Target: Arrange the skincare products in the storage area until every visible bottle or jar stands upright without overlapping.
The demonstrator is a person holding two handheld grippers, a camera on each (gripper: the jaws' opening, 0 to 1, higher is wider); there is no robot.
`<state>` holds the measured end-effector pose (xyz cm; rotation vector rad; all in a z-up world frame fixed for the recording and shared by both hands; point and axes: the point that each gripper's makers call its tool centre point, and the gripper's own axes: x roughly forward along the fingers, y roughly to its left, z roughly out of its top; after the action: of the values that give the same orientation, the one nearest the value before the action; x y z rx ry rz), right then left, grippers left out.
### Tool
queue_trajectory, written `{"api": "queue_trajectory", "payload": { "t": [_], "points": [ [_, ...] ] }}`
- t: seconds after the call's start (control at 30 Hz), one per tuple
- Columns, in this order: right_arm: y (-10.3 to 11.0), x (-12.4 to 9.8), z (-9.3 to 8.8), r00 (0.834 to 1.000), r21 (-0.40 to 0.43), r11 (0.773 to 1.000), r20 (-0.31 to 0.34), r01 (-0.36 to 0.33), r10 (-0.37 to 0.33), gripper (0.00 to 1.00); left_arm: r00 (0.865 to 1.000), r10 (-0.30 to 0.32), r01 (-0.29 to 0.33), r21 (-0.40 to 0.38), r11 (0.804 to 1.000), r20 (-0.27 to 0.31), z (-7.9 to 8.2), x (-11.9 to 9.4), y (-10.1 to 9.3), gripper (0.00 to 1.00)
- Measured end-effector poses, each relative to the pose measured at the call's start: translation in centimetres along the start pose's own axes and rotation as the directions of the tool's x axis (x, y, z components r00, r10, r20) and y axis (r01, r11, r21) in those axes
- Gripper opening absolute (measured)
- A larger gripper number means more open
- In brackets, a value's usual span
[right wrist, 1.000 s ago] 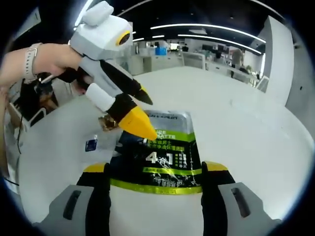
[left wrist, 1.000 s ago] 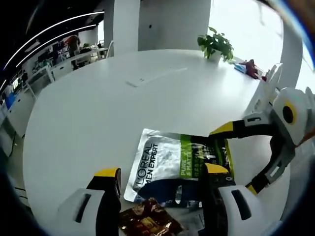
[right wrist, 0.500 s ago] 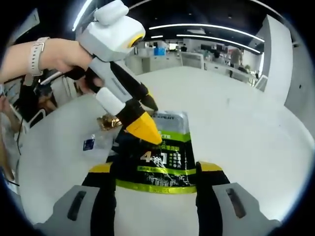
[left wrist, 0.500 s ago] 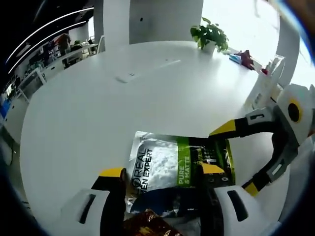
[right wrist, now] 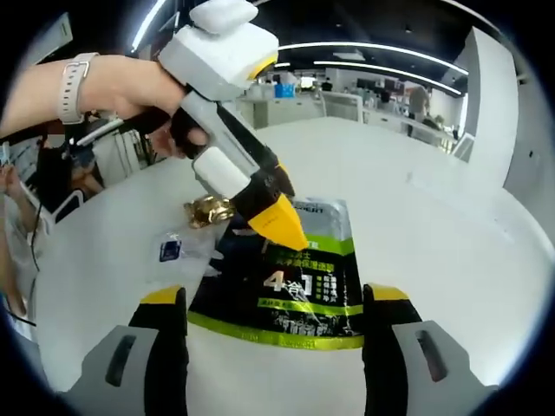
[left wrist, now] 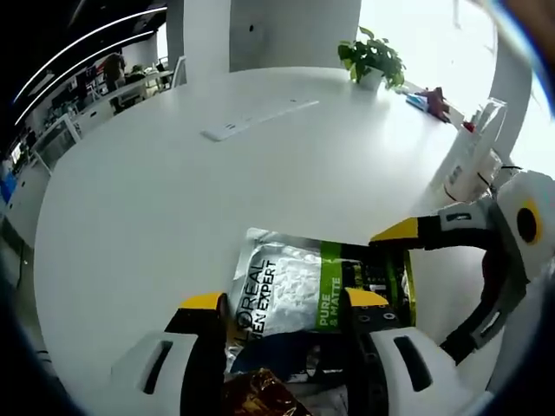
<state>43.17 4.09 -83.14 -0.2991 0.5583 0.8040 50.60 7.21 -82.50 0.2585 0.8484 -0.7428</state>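
One flat foil pouch (left wrist: 316, 290), printed silver, black and green with a men's skincare brand name, lies on its face on the round white table (left wrist: 173, 182). It is the reference point for every position given here.

No item stands upright in either view, so the arrangement appears, as a judgement, to be at an early stage. The pouch lies flat. A crumpled gold foil packet (right wrist: 206, 209) rests just beside the pouch's silver end. A small flat sachet with a blue label (right wrist: 171, 250) lies near the pouch's long edge, apart from it. Whether any bottle or jar is present cannot be told from these views.

Left gripper (left wrist: 279, 303): jaws spread wide. They straddle the pouch's width near its middle, above it or at its surface; contact cannot be confirmed. The gripper holds nothing.

Right gripper (right wrist: 276, 299): jaws spread wide. They frame the pouch's green-edged end without closing on it. In the left gripper view the same tool enters beside the pouch's green end, one yellow tip close to the pouch edge.

Remaining work, as judged: grip the pouch, raise it on end, then deal with the gold packet and the sachet so nothing overlaps. A thin pouch may not stand unsupported.

A potted plant (left wrist: 375, 62) sits well beyond the pouch at the table's far edge.
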Motion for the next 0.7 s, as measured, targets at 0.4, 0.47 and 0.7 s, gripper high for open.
{"api": "queue_trajectory", "payload": {
  "t": [0.4, 0.47, 0.7],
  "points": [
    [-0.4, 0.6, 1.2, 0.996, 0.051, 0.994, 0.011, 0.093, -0.094, 0.77, 1.000, 0.004, -0.004, -0.006, 1.000, -0.002, 0.1, -0.3, -1.3, 0.50],
    [-0.4, 0.9, 1.2, 0.996, 0.049, 0.995, 0.011, 0.092, -0.092, 0.77, 1.000, 0.004, -0.005, -0.007, 1.000, -0.002, 0.1, -0.3, -1.4, 0.51],
    [-0.4, 0.9, 1.0, 0.996, 0.046, 0.995, 0.009, 0.087, -0.088, 0.77, 1.000, -0.003, 0.003, -0.011, 1.000, -0.010, 0.1, -0.3, -1.5, 0.52]
  ]
}}
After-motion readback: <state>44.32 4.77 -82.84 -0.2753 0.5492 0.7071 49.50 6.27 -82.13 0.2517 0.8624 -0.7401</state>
